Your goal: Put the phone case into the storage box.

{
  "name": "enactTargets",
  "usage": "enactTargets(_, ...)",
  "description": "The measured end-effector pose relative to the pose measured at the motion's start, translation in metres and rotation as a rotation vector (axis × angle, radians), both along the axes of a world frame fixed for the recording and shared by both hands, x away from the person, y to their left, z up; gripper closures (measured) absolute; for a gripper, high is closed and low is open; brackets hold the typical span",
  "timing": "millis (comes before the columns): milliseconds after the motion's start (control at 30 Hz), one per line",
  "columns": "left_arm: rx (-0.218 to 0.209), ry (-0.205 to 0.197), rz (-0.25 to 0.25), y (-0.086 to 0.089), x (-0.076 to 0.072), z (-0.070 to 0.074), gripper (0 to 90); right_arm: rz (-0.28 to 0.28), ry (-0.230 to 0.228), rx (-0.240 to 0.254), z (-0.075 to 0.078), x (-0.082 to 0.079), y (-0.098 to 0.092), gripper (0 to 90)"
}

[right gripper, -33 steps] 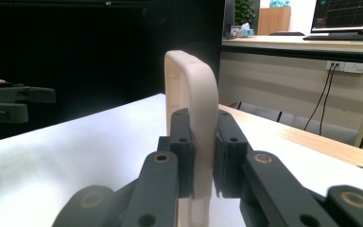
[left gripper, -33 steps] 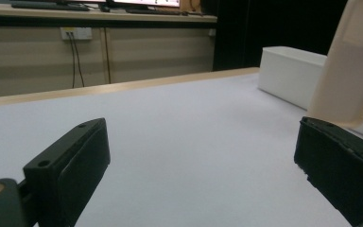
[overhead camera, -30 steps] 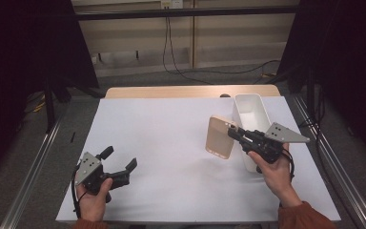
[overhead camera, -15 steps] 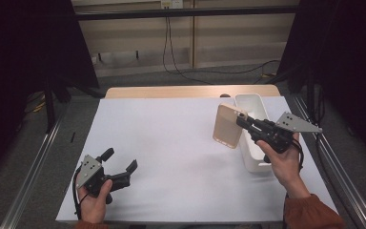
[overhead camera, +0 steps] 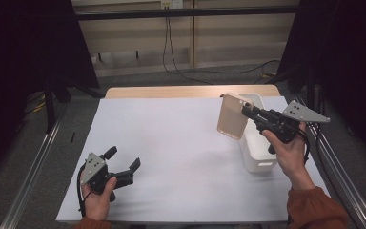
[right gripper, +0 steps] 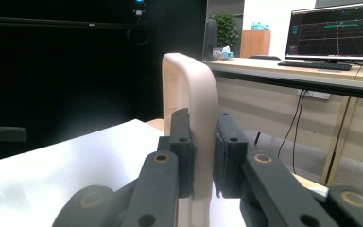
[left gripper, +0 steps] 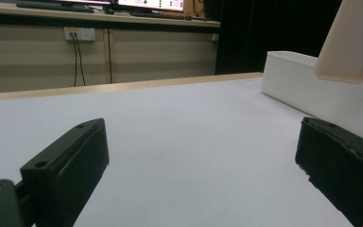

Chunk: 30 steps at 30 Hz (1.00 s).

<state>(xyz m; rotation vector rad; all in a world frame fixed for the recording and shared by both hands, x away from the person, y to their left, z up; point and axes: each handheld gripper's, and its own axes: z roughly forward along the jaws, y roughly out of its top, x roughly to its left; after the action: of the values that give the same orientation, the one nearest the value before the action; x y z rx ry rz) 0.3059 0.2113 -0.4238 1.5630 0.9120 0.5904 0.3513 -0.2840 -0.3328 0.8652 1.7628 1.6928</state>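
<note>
One beige tray (overhead camera: 232, 121) held upright in the right tool (overhead camera: 248, 112), clamped on its edge, just above one white bin (overhead camera: 257, 152), one left tool (overhead camera: 124, 164) spread wide, low over the desk (overhead camera: 181, 143), well apart from the bin

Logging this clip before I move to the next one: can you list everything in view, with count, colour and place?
Flat rounded-corner tray: one, pale beige, held upright above the table, by the bin.
Rectangular plastic bin: one, white, right side of the table.
Table sheet: one, white, covering the wooden table.
Monitor: one, lit, on a desk behind, in the right gripper view.
Wall cables: black, hanging behind the table.
Left gripper: one, black, open, low at the near left.
Right gripper: one, black, shut on the tray's edge.
Hands: two, one on each gripper.
</note>
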Motion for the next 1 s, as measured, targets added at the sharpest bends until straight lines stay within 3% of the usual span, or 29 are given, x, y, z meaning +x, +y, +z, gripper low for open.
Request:
enactTargets(233,0.01,-0.01,-0.006,-0.001,0.0,0.0,3.0,-0.02,-0.016,0.01,0.01,0.005,-0.011,80.7)
enactTargets(467,-0.022,0.01,-0.01,0.001,0.003,0.0,2.3,-0.018,-0.029,0.005,0.018,0.011,-0.018,80.7)
enactTargets(1000,0.008,-0.006,-0.009,0.001,0.002,0.001,2.0,-0.06,-0.047,0.0,0.031,0.025,-0.043,80.6)
